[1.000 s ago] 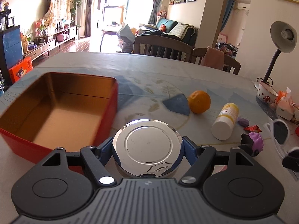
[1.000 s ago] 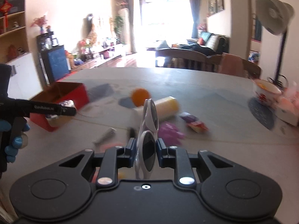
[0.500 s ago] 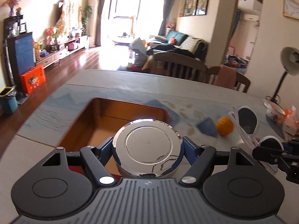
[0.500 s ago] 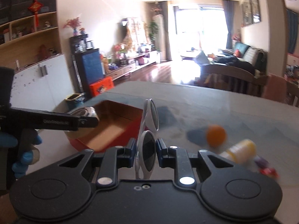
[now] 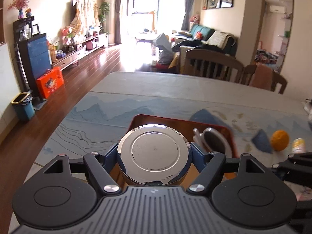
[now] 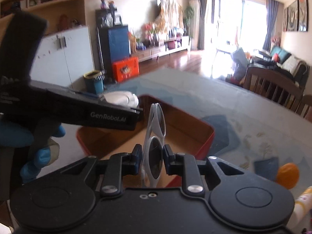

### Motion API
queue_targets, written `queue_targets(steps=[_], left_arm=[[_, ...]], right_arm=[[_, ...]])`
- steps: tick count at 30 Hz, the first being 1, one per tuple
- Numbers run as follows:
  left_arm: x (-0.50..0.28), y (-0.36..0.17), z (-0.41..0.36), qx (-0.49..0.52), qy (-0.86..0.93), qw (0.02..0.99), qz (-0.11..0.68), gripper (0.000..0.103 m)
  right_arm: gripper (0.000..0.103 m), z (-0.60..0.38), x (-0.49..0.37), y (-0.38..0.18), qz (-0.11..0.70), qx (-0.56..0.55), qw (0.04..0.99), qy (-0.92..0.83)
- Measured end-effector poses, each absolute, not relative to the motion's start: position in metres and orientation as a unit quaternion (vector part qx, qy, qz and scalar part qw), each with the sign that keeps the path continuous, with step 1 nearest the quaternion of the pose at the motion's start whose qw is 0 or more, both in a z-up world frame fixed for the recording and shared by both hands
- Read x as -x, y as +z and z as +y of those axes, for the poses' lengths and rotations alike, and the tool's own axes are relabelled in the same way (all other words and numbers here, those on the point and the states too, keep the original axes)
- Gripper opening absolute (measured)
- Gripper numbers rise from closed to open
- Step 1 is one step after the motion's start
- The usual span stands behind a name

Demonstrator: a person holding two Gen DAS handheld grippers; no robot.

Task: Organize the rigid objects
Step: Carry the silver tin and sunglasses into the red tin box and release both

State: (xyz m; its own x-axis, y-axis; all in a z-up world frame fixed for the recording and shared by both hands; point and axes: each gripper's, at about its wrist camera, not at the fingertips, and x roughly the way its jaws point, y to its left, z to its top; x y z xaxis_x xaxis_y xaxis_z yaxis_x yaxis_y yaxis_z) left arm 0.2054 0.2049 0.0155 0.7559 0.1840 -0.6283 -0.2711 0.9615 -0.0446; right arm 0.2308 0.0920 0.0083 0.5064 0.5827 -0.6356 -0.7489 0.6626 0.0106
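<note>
— Chrome-lidded round tin (image 5: 154,152) is clamped in the left gripper (image 5: 154,156); a second ago it hung beside the red box (image 6: 204,136), now it's over it.
— And the white sunglasses (image 6: 155,148)?
— Pinched in the right gripper's (image 6: 152,160) fingers, carried above the same box. Orange (image 5: 280,140) waits on the tabletop (image 5: 175,91). Releasing comes next, probably.

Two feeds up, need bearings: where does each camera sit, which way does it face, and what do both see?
Left wrist: on the left gripper, facing along its fingers, clamping a round metal tin over the red box.
Right wrist: on the right gripper, pinching white sunglasses; a blue-gloved hand shows.
Shared: box, orange, sunglasses.
</note>
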Motion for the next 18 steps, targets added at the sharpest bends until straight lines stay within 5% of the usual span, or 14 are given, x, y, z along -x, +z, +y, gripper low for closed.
queue_targets(steps=[18], left_arm=[[-0.255,-0.015,0.193,0.035,0.093,0.929,0.356,0.077]], right_arm=[[0.022,0.125,-0.231,-0.02,0.349,0.177,0.845,0.365]])
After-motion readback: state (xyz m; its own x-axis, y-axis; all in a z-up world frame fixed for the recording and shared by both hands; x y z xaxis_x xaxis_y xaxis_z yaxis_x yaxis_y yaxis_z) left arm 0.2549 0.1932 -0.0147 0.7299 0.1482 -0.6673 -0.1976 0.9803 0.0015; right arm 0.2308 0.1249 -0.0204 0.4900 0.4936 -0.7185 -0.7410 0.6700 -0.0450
